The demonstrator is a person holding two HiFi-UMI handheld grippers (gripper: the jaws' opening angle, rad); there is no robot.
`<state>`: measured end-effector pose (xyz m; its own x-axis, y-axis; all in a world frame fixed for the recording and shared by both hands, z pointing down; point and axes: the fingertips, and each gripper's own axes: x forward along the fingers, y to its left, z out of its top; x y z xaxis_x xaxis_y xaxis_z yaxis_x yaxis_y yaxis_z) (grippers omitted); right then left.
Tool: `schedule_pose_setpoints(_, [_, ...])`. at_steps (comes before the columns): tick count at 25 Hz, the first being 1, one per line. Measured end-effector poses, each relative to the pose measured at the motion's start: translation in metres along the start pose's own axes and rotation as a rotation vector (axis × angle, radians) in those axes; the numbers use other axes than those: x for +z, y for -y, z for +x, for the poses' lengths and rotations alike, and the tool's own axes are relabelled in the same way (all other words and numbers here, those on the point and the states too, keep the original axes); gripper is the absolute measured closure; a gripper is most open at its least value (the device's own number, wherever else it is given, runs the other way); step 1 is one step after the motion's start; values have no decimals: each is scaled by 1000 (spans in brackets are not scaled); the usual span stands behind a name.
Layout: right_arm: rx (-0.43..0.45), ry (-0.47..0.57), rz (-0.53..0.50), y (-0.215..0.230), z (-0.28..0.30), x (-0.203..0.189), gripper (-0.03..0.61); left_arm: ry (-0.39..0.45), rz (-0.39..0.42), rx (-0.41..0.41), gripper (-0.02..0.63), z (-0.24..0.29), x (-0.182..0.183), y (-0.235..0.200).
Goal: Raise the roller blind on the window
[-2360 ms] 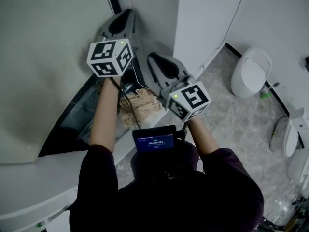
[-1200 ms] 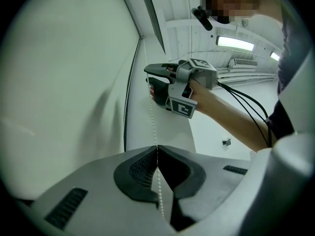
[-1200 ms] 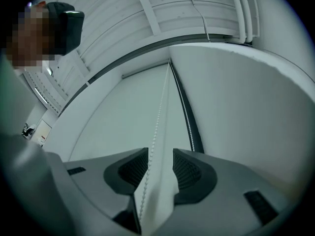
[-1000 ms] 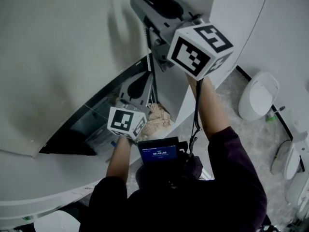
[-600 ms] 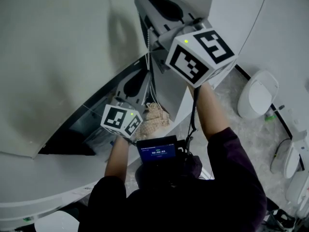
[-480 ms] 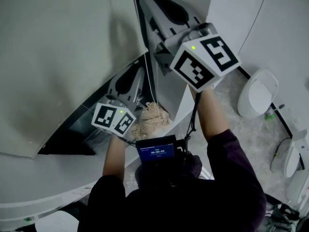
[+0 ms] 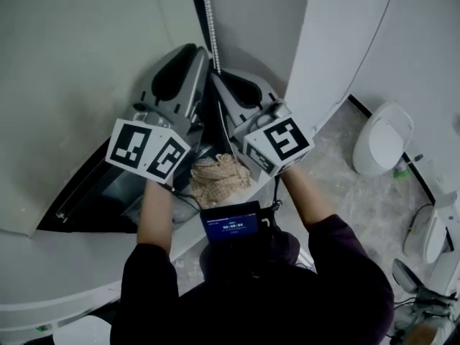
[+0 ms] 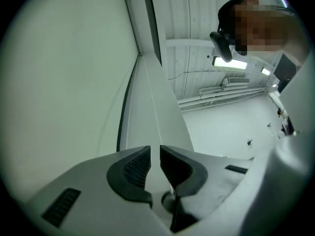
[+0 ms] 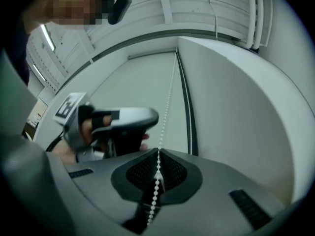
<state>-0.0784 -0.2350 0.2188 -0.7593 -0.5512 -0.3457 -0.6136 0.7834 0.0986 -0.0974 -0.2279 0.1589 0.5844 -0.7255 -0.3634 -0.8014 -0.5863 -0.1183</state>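
I hold left tongs [image 8: 154,156] raised, clenched, empty | right tongs [image 9: 157,162] alongside, clamped on chain [image 9: 168,102] | both aimed up blind [image 7: 86,49]

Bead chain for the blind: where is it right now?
In the right gripper view the bead chain hangs just left of the dark frame strip and passes between the shut jaws of the right gripper, with the left gripper to its left.
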Motion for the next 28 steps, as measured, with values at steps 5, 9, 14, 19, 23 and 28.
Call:
schedule_pose_setpoints(5, [34,-89,17,-17,-12,-49,565,-2,5,-33,594,18,6,6])
schedule_pose_setpoints(9, [34,-97,25,-22,-19,-57,565,12,24,-44,594,20,11,10])
schedule_pose_setpoints(14, [22,-98,38,-18,-21,-56,563,19,74,-26,598,19,12,9])
schedule_pose_setpoints(19, [1,-91,105,-8,-25,-48,531,18,112,15,601,9,10,-3])
schedule_pose_setpoints(23, [18,-8,154,3,-23,-4,491,-36,97,24,603,3,-23,-7])
schedule_pose_setpoints(28, [15,97,98,21,-4,66,489,-184,20,-3,603,-11,-120,9])
